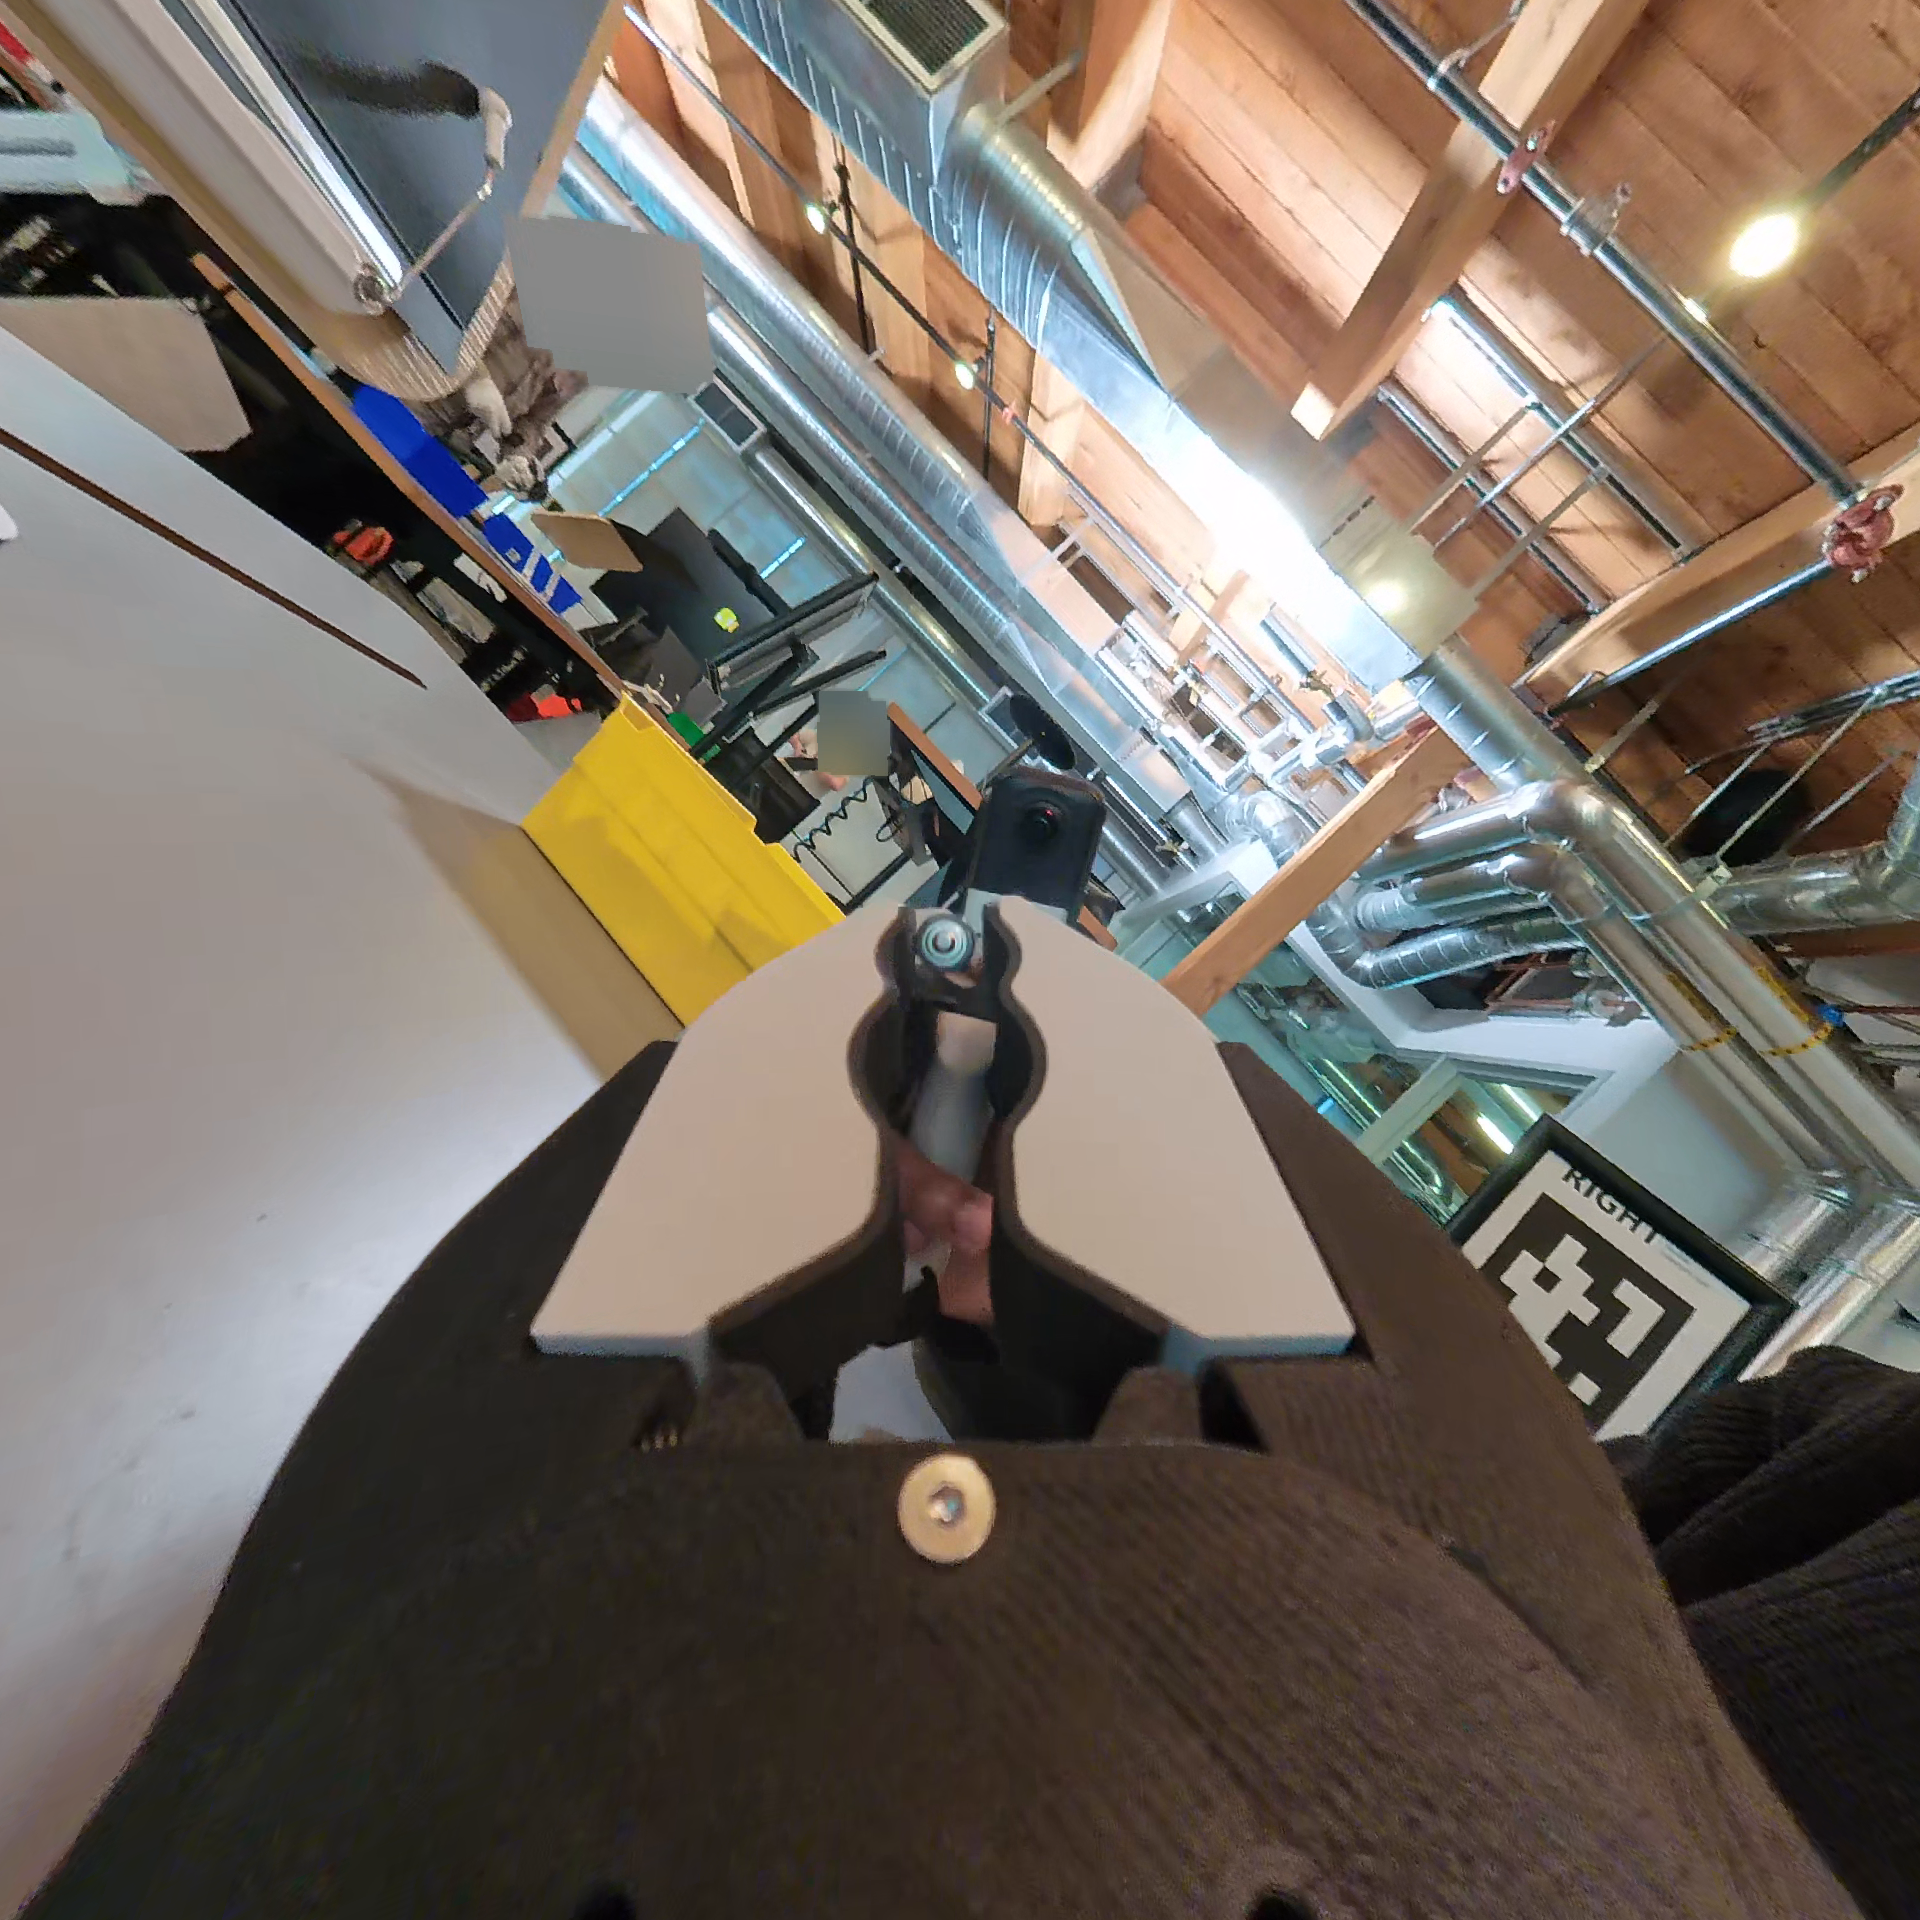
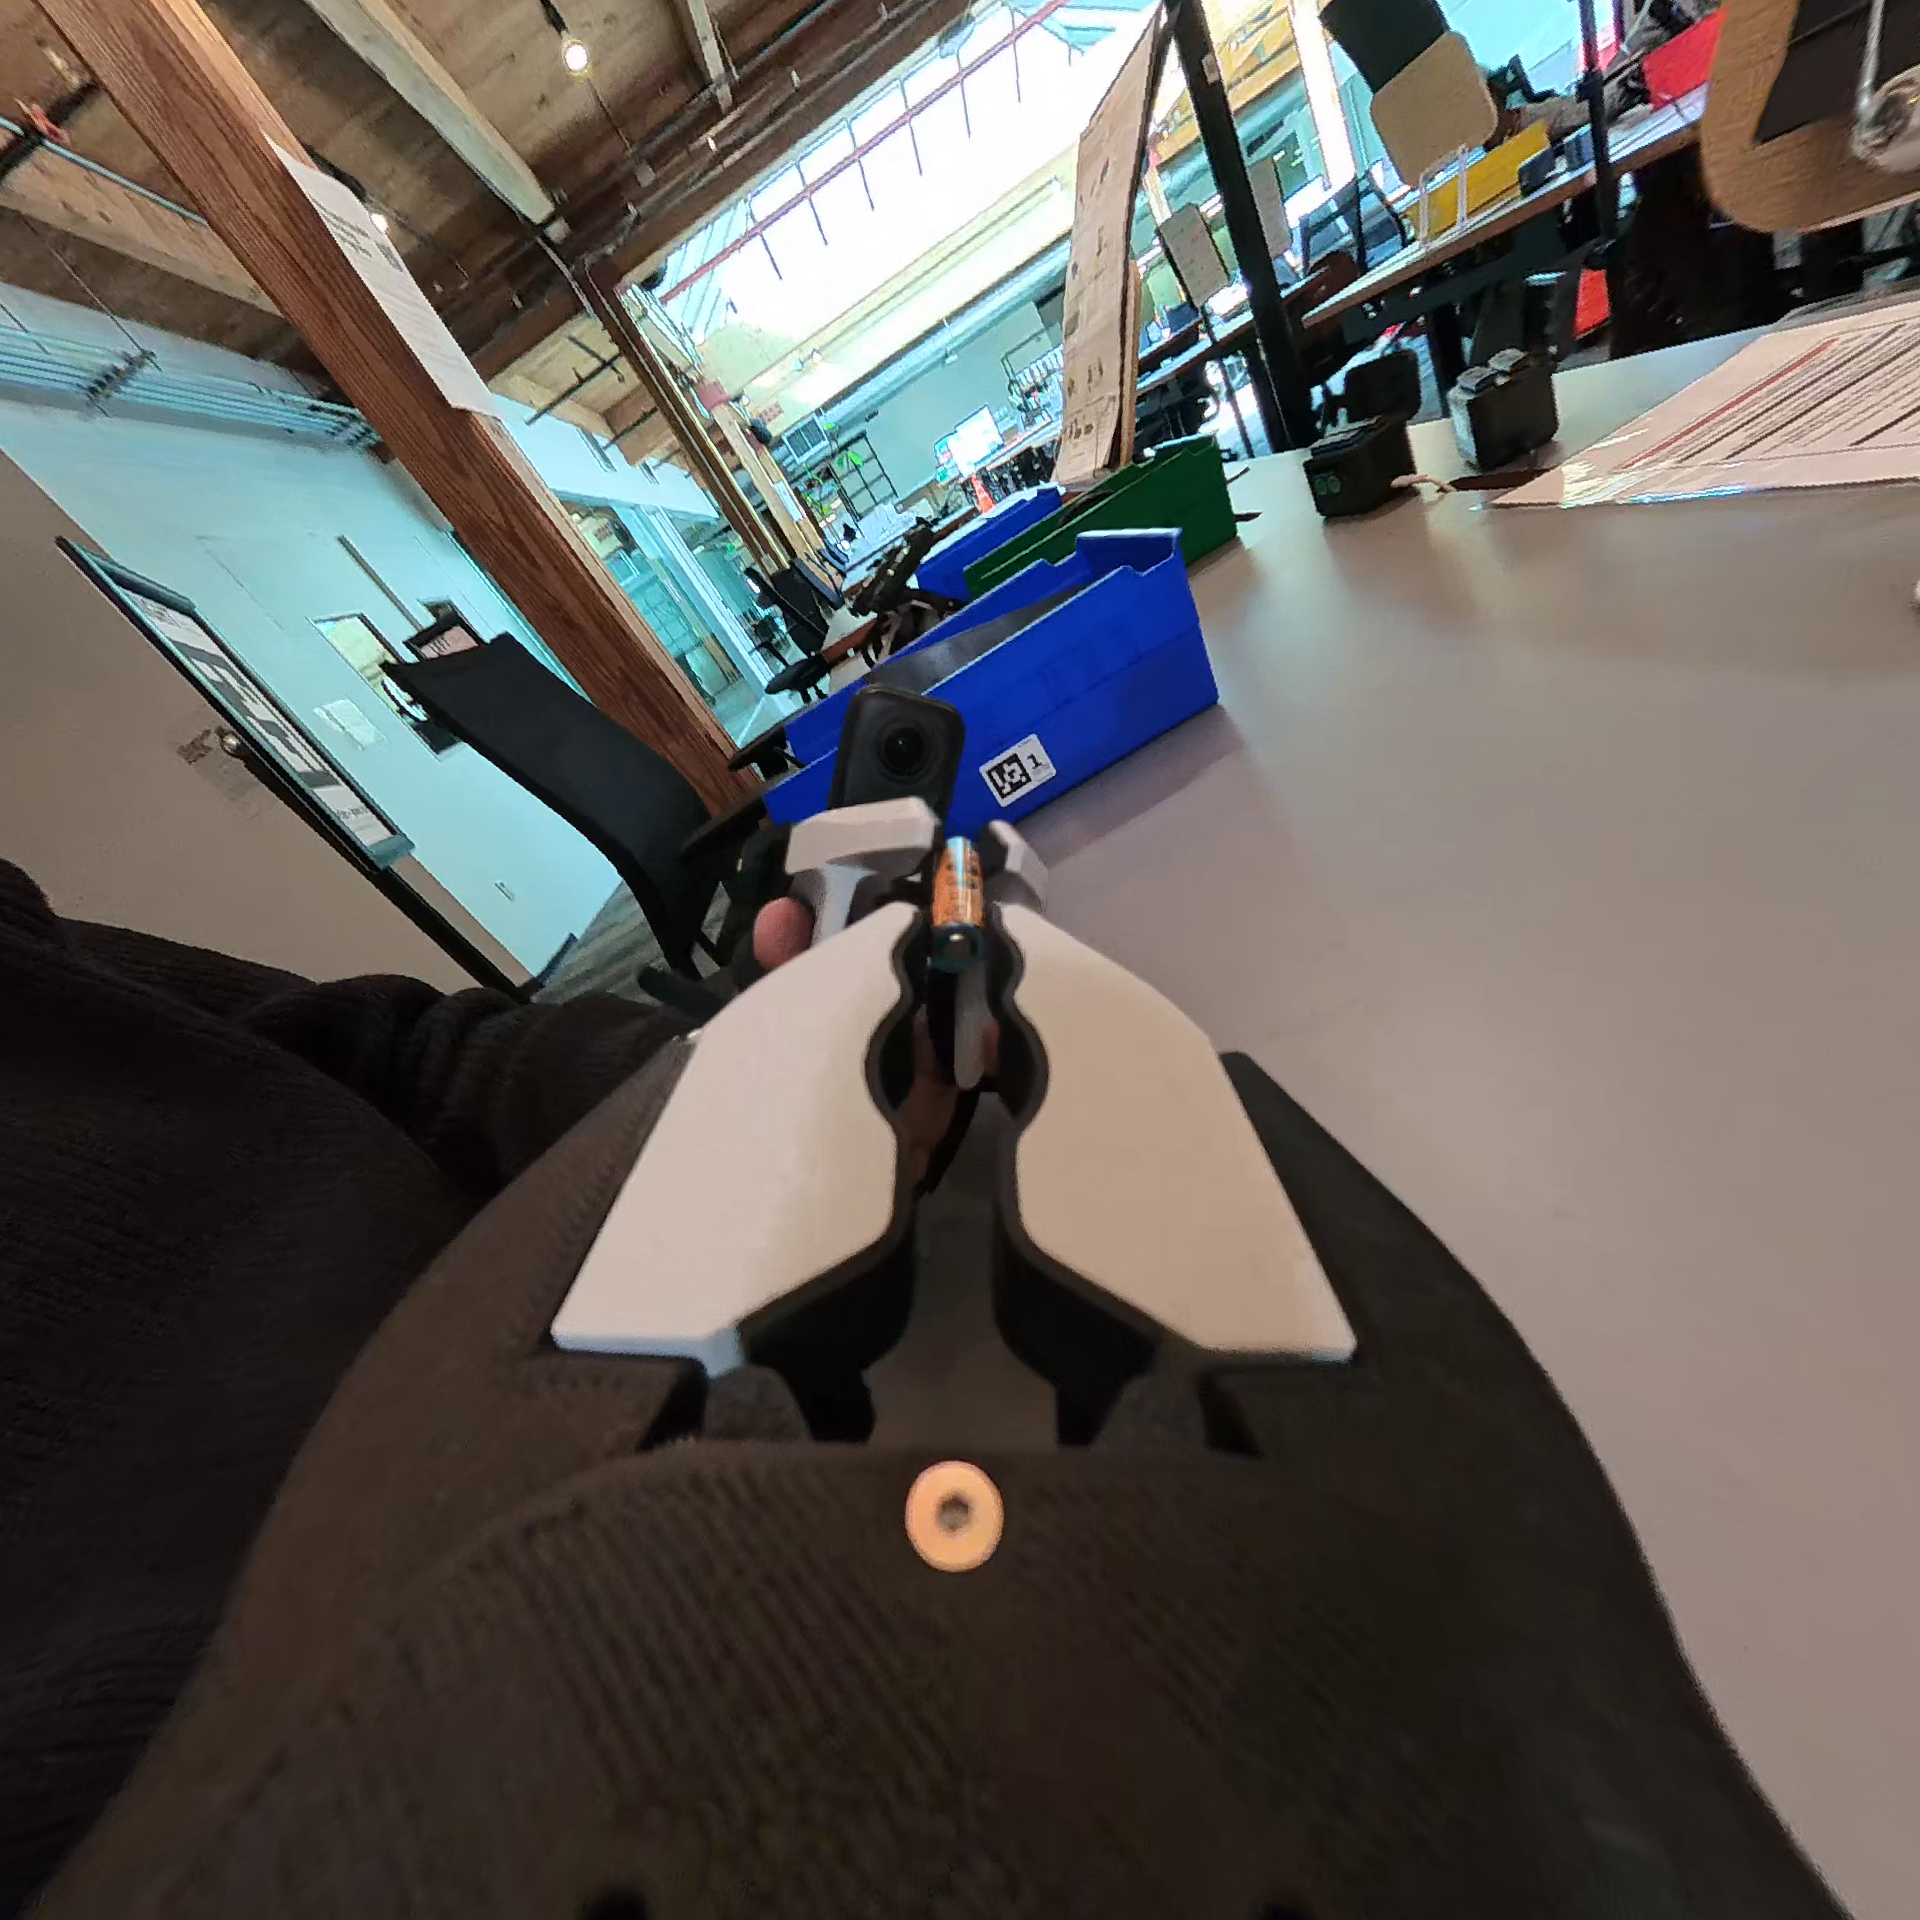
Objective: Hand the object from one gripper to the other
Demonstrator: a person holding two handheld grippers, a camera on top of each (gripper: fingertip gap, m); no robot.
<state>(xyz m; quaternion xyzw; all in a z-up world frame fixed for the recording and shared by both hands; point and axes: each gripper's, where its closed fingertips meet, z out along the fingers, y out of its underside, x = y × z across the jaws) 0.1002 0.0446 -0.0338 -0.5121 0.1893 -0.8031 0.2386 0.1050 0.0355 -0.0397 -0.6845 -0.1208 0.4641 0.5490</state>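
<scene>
Battery [image 2: 956, 891], copper and black, sits pinched at the very tips of the right gripper [image 2: 958, 940], its metal end facing the camera, and it is up in the air above the grey table [image 2: 1507, 935]. Left of those tips, the left gripper [image 2: 914, 847] reaches in from beyond, white fingers on either side of the battery's far end, a thumb [image 2: 777, 930] showing just beside it. Beyond that, a blue bin [image 2: 1091, 686] rests on the table, with a green bin [image 2: 1143, 520] farther back. From its own camera, the left gripper [image 1: 945, 961] is tilted toward the ceiling, tips nearly together around the battery's round metal end [image 1: 943, 943].
</scene>
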